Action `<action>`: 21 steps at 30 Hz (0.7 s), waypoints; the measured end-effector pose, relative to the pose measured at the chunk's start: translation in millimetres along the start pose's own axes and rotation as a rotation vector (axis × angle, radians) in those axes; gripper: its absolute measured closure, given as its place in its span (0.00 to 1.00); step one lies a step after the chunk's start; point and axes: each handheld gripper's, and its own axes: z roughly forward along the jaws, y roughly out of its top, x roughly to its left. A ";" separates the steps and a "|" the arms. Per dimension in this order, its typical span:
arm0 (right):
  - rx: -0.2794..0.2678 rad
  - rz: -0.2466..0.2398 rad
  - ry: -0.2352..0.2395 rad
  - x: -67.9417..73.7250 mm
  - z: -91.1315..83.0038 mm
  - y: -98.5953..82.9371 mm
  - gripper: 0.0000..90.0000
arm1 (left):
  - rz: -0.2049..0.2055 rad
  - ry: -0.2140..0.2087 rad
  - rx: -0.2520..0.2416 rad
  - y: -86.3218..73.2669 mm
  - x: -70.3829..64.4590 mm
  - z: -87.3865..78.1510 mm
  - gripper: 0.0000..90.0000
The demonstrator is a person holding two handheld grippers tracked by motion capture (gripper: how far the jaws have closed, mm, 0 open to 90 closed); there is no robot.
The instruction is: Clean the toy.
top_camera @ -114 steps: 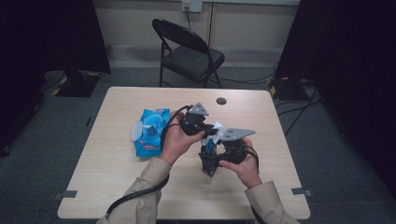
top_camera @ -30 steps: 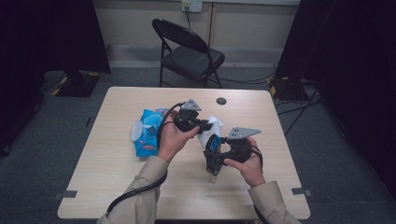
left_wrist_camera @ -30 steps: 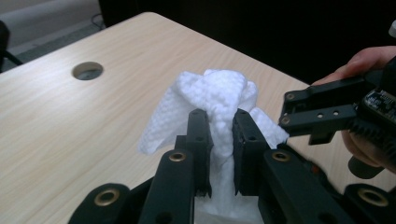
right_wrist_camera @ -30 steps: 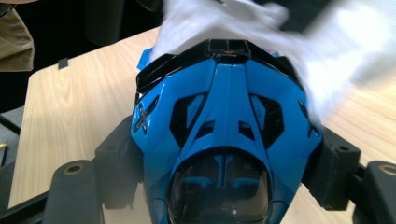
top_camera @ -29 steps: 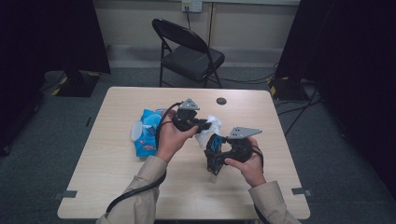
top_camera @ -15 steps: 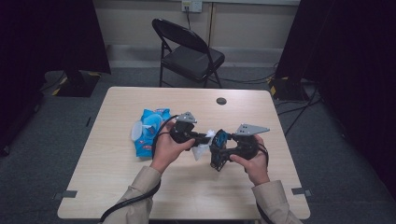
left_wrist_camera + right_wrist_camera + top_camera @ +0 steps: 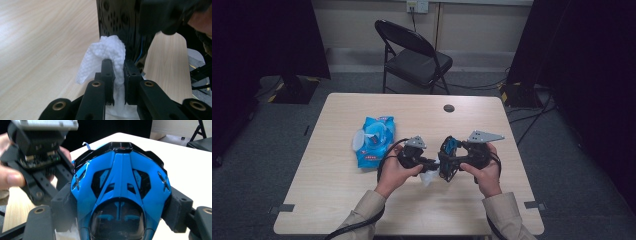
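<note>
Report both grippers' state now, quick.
Left gripper: jaws shut on a white wipe.
Right gripper: jaws shut on a blue and black toy vehicle.

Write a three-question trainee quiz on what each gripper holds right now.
1. True or false: the left gripper is shut on a white wipe.
2. What does the right gripper hold? A) a blue and black toy car B) a cup C) a spoon
3. Fill in: the blue wipe pack lies on the ____.

Key: 1 true; 2 A, the toy car; 3 table.
</note>
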 end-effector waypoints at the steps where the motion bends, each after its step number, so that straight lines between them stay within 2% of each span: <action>1: -0.003 0.001 -0.002 -0.1 -0.1 0.1 0.28 | 0.003 -0.004 0.006 -2.5 -0.6 2.0 0.90; 7: -0.010 0.008 -0.001 -0.4 -0.4 1.5 0.28 | 0.000 -0.015 0.048 -15.7 -0.6 10.3 0.90; 11: -0.017 0.014 -0.006 -2.3 -1.6 1.2 0.28 | -0.014 -0.003 0.057 -23.1 4.2 8.0 0.90; 15: -0.018 0.022 -0.008 -4.4 -2.4 -0.3 0.28 | -0.019 0.012 0.029 -20.1 7.4 -3.2 0.90; 17: -0.022 0.027 -0.004 -5.4 -2.6 -1.1 0.28 | -0.012 0.025 -0.004 -12.4 9.4 -15.9 0.90; 18: -0.018 0.025 -0.002 -5.0 -2.4 -1.0 0.28 | -0.003 0.046 -0.037 -1.6 11.3 -29.5 0.90; 19: -0.018 0.025 -0.002 -5.0 -2.4 -1.0 0.28 | -0.003 0.046 -0.037 -1.6 11.3 -29.5 0.90; 20: -0.017 0.021 0.006 -4.2 -1.7 -0.9 0.28 | 0.004 0.061 -0.068 7.4 12.8 -39.3 0.90; 21: -0.017 0.021 0.006 -4.2 -1.7 -0.9 0.28 | 0.004 0.061 -0.068 7.4 12.8 -39.3 0.90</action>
